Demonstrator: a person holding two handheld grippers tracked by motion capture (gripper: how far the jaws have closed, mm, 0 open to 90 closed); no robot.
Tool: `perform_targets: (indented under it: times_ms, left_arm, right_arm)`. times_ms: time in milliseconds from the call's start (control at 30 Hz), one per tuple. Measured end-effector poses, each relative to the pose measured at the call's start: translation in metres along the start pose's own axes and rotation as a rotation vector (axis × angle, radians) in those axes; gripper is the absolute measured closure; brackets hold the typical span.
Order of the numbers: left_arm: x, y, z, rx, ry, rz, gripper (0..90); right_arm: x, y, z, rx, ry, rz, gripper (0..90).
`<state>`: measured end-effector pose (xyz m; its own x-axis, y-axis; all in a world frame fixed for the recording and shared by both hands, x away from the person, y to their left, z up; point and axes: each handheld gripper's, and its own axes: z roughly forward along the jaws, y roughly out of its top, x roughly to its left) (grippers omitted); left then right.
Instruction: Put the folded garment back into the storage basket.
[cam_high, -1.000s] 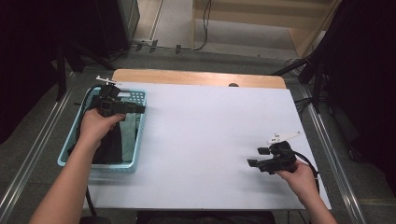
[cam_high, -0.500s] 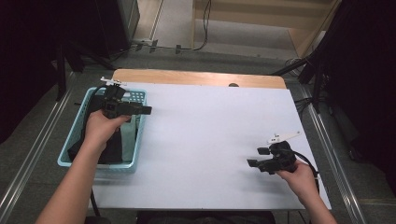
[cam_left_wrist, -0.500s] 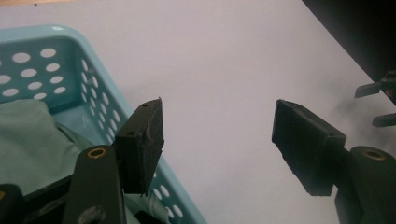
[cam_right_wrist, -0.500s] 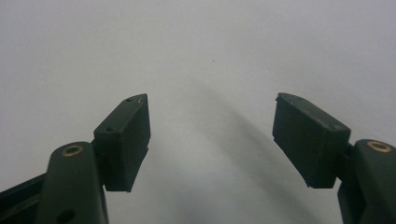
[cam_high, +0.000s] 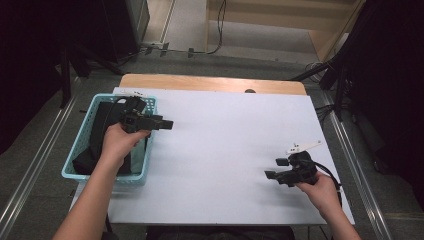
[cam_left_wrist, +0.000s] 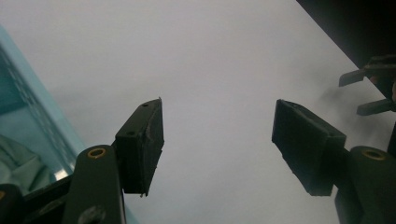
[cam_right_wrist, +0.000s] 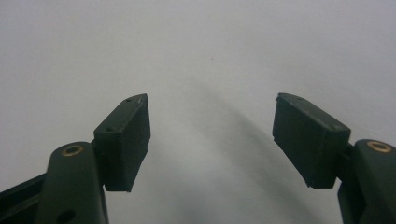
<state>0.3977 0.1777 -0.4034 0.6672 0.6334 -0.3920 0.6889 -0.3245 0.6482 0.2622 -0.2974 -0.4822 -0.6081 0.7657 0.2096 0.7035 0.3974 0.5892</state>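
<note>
My left gripper (cam_high: 167, 123) sits at the left of the high view, over the near-side rim of the basket, jaws pointing toward the middle of the table. In the left gripper view its two pads (cam_left_wrist: 142, 144) stand well apart with only bare white surface between them: open, holding nothing. At the lower left of that view a strip of the turquoise basket wall (cam_left_wrist: 32, 126) runs past.

My right gripper (cam_high: 272, 169) rests low at the lower right of the high view, hand just off the table top, jaws aimed toward the centre. The right gripper view shows its pads (cam_right_wrist: 310, 142) wide, with blank table between them. Empty too.

Outward from the left tool: the basket (cam_high: 85, 134) stands at the table's left edge, partly overhanging it. Inside lies a dark garment (cam_high: 100, 130), black, folded or bunched, filling most of the floor; my left hand (cam_high: 117, 142) covers part of it. The white table (cam_high: 230, 145) carries nothing else that I can make out.

Step, as I judge it: the start of the pick, nothing lifted yet. The left tool points away from the cloth, over the table. Next move calls for turning that gripper back and down into the basket, jaws kept wide, and closing on a raised fold clear of the mesh wall.
</note>
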Motion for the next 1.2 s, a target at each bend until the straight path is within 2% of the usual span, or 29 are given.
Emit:
perform_targets:
  times_ms: [267, 533, 667, 1000, 1200]
  left_arm:
    - [-0.011, -0.004, 0.009, 0.004, -0.019, 0.022, 34.9]
    - [-0.019, -0.013, 0.013, 0.004, -0.033, 0.026, 34.9]
    - [-0.025, -0.017, 0.013, 0.005, -0.024, 0.048, 34.2]
    - [-0.03, -0.03, 0.017, 0.008, -0.02, 0.052, 34.2]
    - [-0.037, -0.035, 0.016, 0.012, -0.013, 0.072, 34.2]
  right_arm:
    - [0.0, 0.0, 0.0, 0.0, 0.001, 0.001, 26.2]
    - [0.0, 0.0, 0.001, 0.002, 0.003, 0.003, 26.2]
    - [0.0, 0.0, 0.001, 0.005, 0.005, 0.001, 26.2]
    - [0.0, 0.0, 0.001, 0.006, 0.007, 0.0, 26.2]
    - [-0.001, 0.0, 0.002, 0.009, 0.007, 0.001, 26.2]
